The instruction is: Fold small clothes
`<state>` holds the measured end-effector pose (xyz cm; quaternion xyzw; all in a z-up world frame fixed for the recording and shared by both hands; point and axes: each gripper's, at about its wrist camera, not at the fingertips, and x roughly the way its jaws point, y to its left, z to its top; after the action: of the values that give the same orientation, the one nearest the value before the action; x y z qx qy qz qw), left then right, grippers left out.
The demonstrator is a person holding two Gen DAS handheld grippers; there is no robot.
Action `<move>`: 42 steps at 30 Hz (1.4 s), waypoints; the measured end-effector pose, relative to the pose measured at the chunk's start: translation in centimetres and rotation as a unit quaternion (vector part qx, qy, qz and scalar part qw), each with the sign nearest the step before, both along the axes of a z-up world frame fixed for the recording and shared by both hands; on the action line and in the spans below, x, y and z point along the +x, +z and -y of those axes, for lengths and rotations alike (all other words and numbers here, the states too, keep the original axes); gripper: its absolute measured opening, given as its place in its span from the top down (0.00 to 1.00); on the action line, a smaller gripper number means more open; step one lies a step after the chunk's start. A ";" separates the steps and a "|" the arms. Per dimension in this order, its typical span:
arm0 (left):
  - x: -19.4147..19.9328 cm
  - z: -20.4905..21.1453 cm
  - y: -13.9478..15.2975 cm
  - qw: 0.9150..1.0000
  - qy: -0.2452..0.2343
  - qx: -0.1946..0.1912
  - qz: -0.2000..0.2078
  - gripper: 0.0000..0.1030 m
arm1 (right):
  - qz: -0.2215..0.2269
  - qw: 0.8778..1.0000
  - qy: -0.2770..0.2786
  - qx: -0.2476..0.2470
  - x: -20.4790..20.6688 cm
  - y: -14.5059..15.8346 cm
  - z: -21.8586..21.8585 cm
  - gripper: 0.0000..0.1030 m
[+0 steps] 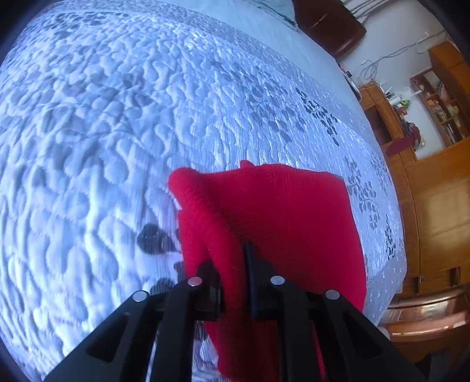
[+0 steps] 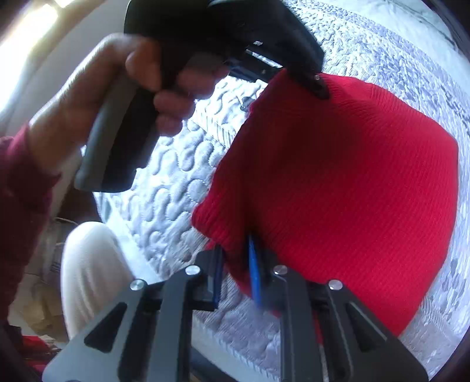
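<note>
A red knit garment (image 1: 293,220) lies folded on the quilted bedspread (image 1: 117,132), near the bed's right edge in the left wrist view. My left gripper (image 1: 232,273) has a thick fold of its near edge between slightly parted jaws; the fabric looks loose, not pinched. In the right wrist view the garment (image 2: 352,191) spreads out flat. My right gripper (image 2: 235,270) straddles its near left corner, which rests against the blue right pad (image 2: 254,270) with a gap to the left finger. The left gripper (image 2: 318,86) shows there at the garment's far edge, held by a hand (image 2: 117,88).
Wooden cabinets and shelves (image 1: 434,205) stand beyond the bed's right side, with a dark wooden headboard (image 1: 329,23) at the top. The person's light trousers (image 2: 88,264) and dark red sleeve (image 2: 20,182) are by the bed edge. Bedspread (image 2: 176,191) extends left of the garment.
</note>
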<state>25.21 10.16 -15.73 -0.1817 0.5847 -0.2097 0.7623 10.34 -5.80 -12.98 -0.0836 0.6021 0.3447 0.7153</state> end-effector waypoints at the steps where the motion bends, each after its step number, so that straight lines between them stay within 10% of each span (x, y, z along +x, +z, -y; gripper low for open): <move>1: -0.6 -0.4 0.5 1.000 0.003 -0.005 -0.004 0.72 | -0.010 1.000 -0.006 0.016 0.2 0.7 1.0 0.78; 4: -4.2 -1.3 2.8 1.000 0.003 -0.004 0.009 0.59 | -0.003 0.997 -0.048 0.065 -0.4 4.4 6.4 0.52; 11: -13.3 -0.7 2.9 1.000 0.007 -0.030 0.001 0.53 | -0.017 0.985 -0.166 0.034 -1.4 3.5 15.7 0.52; 21: -16.2 0.6 1.0 0.999 0.036 -0.018 -0.033 0.53 | -0.001 0.988 -0.151 -0.024 -3.3 0.0 14.3 0.52; 26: -16.4 2.7 0.5 0.999 0.021 -0.008 -0.040 0.69 | -0.010 0.987 -0.156 -0.033 -2.3 -1.6 15.1 0.87; 33: -17.0 4.1 1.1 0.999 0.008 0.029 -0.029 0.73 | -0.015 0.989 -0.148 0.006 -2.9 1.3 18.3 0.91; 39: -16.7 4.3 -0.5 0.999 0.018 0.020 -0.035 0.70 | -0.053 0.989 -0.140 -0.021 -3.0 -3.3 17.5 0.92; 42: -17.0 4.4 0.3 0.999 0.014 0.031 -0.030 0.48 | -0.061 0.987 -0.149 -0.007 -2.7 -3.0 18.1 0.90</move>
<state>8.24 5.74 -15.45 -0.1722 0.6111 -0.1751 0.7525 7.66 -23.93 -16.00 0.0232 0.6529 0.2343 0.7199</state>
